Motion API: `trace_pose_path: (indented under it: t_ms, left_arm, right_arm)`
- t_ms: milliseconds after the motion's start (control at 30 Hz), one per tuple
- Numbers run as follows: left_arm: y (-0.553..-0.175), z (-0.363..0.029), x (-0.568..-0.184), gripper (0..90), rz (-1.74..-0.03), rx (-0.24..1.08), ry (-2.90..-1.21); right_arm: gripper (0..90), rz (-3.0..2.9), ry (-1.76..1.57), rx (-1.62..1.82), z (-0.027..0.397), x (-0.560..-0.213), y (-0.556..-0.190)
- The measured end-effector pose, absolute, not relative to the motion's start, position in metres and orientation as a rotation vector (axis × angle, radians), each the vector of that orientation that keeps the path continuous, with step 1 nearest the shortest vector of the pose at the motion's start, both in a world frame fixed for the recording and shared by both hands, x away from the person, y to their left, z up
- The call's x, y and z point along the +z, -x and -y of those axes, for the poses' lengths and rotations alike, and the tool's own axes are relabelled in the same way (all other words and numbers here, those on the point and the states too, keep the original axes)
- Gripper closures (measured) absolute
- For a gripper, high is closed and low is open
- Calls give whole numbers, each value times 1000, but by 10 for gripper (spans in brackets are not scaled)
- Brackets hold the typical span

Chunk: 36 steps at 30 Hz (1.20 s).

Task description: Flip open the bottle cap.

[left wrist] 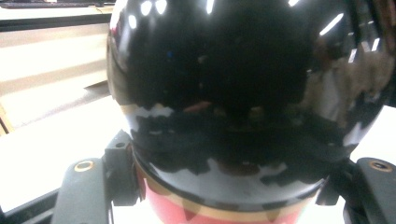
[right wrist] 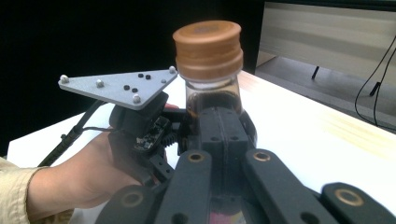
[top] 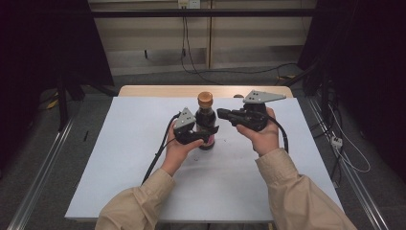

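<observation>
Beige sleeves come in from the bottom of the high view, and each hand carries a gripper above the white table [top: 119, 158]. On the left side, the left gripper [top: 203, 135] holds the dark bottle [top: 206, 120] by its lower body; in the left gripper view the glossy black glass [left wrist: 224, 93] stands between the two jaws, with the red and gold label (only its top edge can be seen) just below. This bottle stands upright near the middle of the table, a little toward the far side, and its brown cap [top: 205, 98] is on top. At the right, the right gripper [top: 221, 114] is held level with the upper part of the bottle and points at its neck from the right. Its jaws are pressed together with nothing between them, as the right gripper view shows, where the joined tips [right wrist: 218, 122] lie in front of the neck, just under the cap [right wrist: 208, 49]. Whether the tips touch the glass, I cannot tell.
</observation>
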<state>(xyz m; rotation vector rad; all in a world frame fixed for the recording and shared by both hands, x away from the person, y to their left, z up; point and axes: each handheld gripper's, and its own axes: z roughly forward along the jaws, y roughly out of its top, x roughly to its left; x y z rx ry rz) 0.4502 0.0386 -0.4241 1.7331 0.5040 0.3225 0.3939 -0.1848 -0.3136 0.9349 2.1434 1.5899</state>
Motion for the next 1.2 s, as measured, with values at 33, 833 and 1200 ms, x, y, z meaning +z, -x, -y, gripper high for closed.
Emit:
trace_pose_path:
  t_ms: [33, 833, 1200]
  left_arm:
    - [-450, -38, -424, 299, -503, 322, -1731]
    - [-449, -37, -425, 301, -511, 332, -1720]
    - [-449, -37, -426, 303, -513, 329, -1721]
  right_arm:
    - [900, -2144, -929, 1589, 184, -312, -394]
    - [900, -2168, -880, 1518, 173, -292, -407]
    - [900, -2186, -860, 1485, 171, -286, -409]
